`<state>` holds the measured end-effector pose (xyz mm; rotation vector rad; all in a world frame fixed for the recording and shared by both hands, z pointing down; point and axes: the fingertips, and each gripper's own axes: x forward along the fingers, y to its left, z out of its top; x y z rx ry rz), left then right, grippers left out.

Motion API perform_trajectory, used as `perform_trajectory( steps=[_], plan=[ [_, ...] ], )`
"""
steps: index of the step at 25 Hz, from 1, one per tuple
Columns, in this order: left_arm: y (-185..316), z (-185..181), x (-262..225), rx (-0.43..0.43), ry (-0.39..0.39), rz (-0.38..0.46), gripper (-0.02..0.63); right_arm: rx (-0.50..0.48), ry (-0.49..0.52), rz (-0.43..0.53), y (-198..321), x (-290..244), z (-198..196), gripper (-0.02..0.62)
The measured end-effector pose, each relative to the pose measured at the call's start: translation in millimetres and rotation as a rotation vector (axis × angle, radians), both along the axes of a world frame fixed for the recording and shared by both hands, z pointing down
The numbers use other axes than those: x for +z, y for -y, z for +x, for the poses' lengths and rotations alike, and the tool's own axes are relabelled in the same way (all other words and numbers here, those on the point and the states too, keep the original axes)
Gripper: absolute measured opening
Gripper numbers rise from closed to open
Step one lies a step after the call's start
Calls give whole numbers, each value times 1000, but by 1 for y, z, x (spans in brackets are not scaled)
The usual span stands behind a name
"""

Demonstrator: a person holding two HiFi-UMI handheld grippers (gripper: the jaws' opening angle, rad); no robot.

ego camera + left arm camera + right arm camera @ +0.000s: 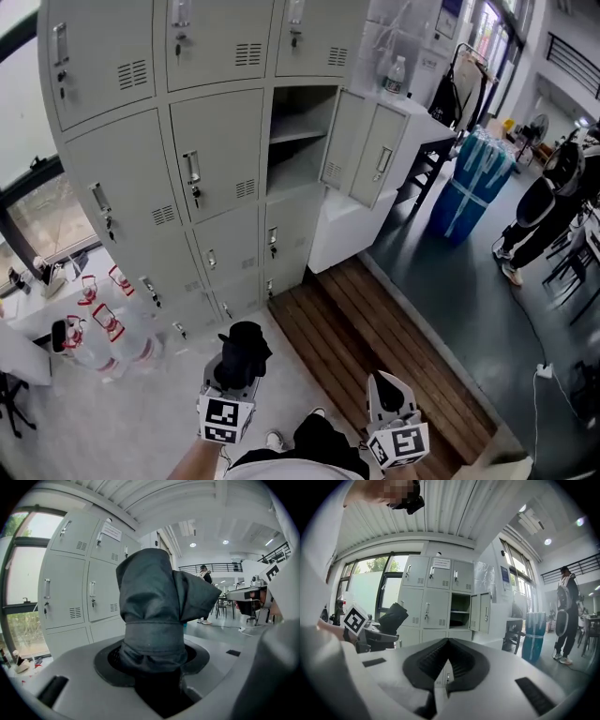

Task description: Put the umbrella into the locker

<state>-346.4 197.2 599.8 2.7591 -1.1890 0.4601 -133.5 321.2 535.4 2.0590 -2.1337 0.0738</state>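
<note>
The left gripper [236,373] is held low before the lockers [211,159], clamped on the folded umbrella [246,343] — the right gripper [387,392] is carried alongside, jaws together, empty. One compartment [302,141] is seen open above wooden decking [375,347].

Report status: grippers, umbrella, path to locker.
Left gripper shut on umbrella. Right gripper shut, empty. Locker door open; no obstacle seen ahead.

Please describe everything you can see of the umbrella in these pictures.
The umbrella is folded short: a compact bundle of dark grey-black fabric, loose flaps at its free end, a fabric band around its middle. The left gripper is shut on its lower part; nothing else touches it. Its free end sticks out beyond the jaws toward the lockers, not yet inside the open locker.
</note>
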Motion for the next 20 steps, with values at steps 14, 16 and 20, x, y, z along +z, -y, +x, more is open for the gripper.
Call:
perform_trajectory(
  steps=[14,16,20],
  plan=[
    [88,84,-6,24,54,1,230,-6,67,4,102,13,81,15],
    [108,107,-7,13,52,-5,230,-22,85,-9,130,18,104,15],
    [157,154,-4,-23,83,-24,230,-74,145,-30,187,20,154,15]
  ],
)
